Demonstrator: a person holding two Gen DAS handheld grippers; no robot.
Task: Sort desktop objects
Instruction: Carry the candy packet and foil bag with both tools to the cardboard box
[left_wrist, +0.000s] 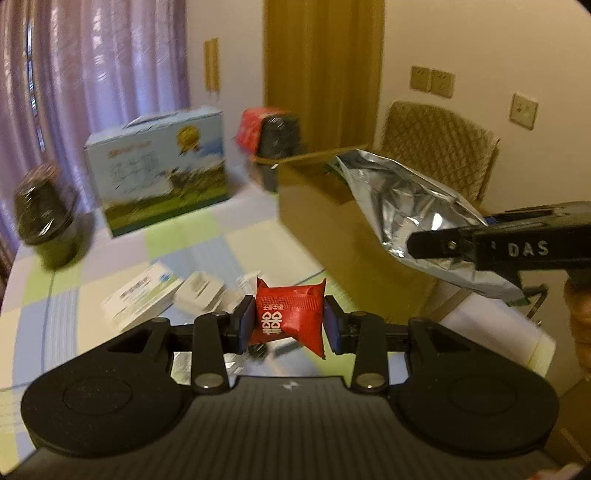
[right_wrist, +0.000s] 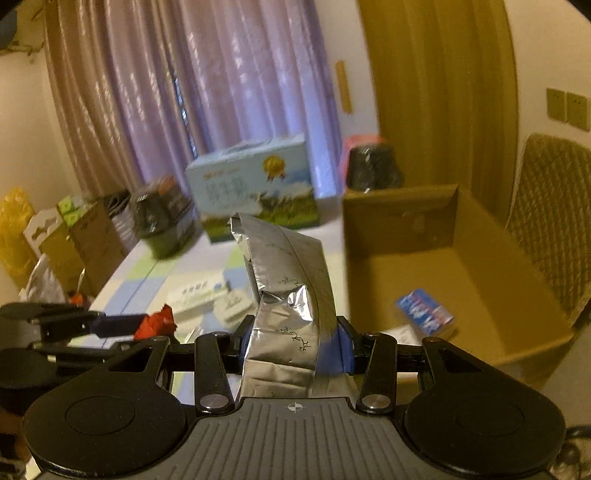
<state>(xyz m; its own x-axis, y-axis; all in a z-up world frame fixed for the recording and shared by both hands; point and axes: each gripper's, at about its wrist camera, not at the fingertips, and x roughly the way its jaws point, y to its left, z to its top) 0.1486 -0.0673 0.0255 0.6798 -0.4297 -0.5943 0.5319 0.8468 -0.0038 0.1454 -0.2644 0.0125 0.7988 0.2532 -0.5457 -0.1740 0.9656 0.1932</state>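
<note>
My left gripper (left_wrist: 288, 321) is shut on a small red packet (left_wrist: 291, 314) with white characters, held above the checked tablecloth. My right gripper (right_wrist: 293, 341) is shut on a crinkled silver foil bag (right_wrist: 284, 288) that stands up between its fingers. In the left wrist view the same foil bag (left_wrist: 413, 206) hangs at the right from the right gripper (left_wrist: 436, 245), beside the open cardboard box (left_wrist: 317, 206). In the right wrist view the left gripper (right_wrist: 110, 325) shows at the left with the red packet (right_wrist: 157, 321). The cardboard box (right_wrist: 399, 221) holds a blue packet (right_wrist: 424, 312).
White flat boxes (left_wrist: 144, 299) lie on the tablecloth just ahead. A blue and green carton (left_wrist: 159, 166) stands at the back. Dark wrapped pots sit at the left (left_wrist: 44, 218) and behind the box (left_wrist: 277, 147). A woven chair (left_wrist: 439, 147) stands at the right.
</note>
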